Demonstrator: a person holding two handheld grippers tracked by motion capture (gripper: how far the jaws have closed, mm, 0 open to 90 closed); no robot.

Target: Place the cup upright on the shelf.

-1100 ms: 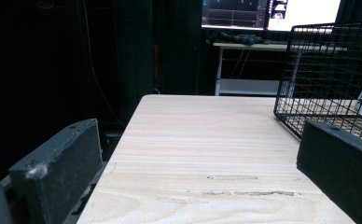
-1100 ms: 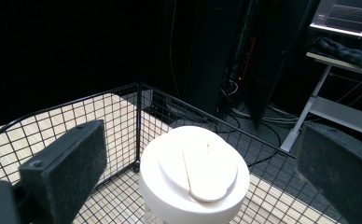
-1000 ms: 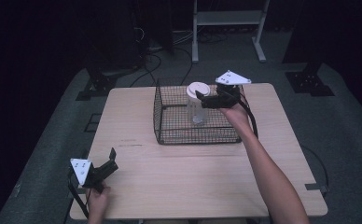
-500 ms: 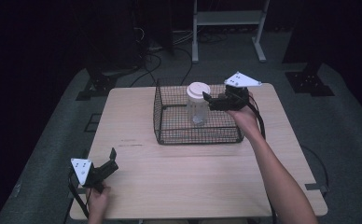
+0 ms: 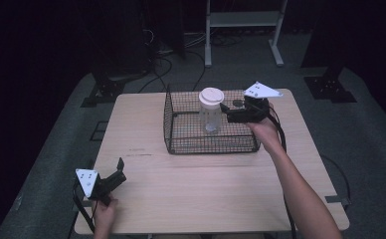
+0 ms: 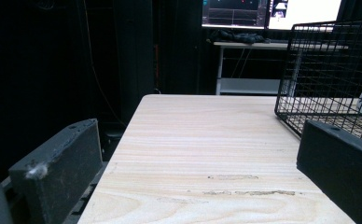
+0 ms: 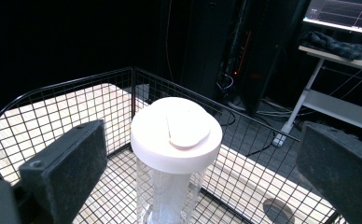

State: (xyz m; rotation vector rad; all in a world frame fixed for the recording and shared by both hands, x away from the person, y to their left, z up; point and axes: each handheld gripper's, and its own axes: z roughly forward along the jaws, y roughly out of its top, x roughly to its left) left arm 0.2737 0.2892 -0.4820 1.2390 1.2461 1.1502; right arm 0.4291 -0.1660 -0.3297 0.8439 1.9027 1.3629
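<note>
While upright, one lidded jar (image 5: pixel 210 110) occupies the wire basket (image 5: pixel 181 144).

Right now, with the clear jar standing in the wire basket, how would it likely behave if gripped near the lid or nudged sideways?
The jar looks tall, narrow and empty, so probably light and apt to tip. Its clear wall seems smooth, likely slippery between jaws. The wide white lid makes it somewhat top-heavy; the wire basket might catch it.

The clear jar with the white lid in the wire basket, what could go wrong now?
1. The tall clear jar with the white lid stands upright and ungripped; the open right gripper beside it could tip it.
2. The black wire basket walls surround the jar, so the gripper's fingers may snag the mesh.
</note>
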